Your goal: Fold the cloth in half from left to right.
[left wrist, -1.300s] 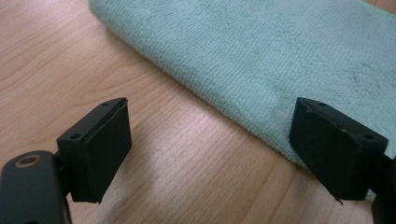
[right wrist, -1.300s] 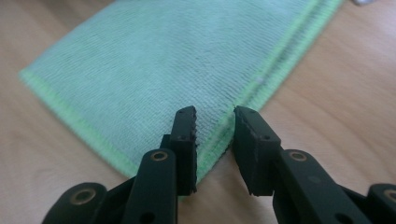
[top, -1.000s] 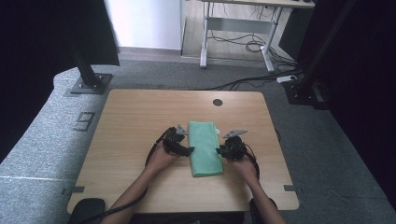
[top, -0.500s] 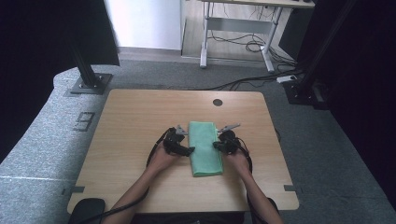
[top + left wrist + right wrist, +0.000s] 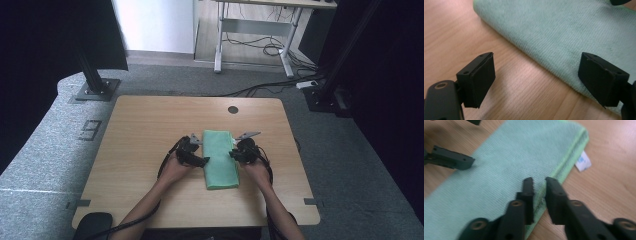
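Observation:
A folded green cloth (image 5: 220, 157) (image 5: 564, 32) (image 5: 506, 162) lies lengthwise on the wooden table (image 5: 150, 125), with a white label (image 5: 582, 161) sticking out from its right edge. My left gripper (image 5: 202, 161) (image 5: 536, 77) is open wide and low over the cloth's left edge: one jaw is over bare wood, the other over the cloth. My right gripper (image 5: 233, 154) (image 5: 539, 182) is at the cloth's right edge. Its jaws have just been opening and now stand a narrow gap apart. The cloth's hem lies in that gap, and the pads are not pressing on it.
A round cable hole (image 5: 233, 109) sits near the table's far edge. A dark object (image 5: 95, 222) rests at the front left corner. Beyond the table, black stands (image 5: 92, 82) and a desk frame (image 5: 250, 35) stand on the grey floor. Both forearms enter from the near edge.
My right gripper has shifted slightly left and away from me, onto the cloth's right edge. The left gripper and the cloth have not moved.

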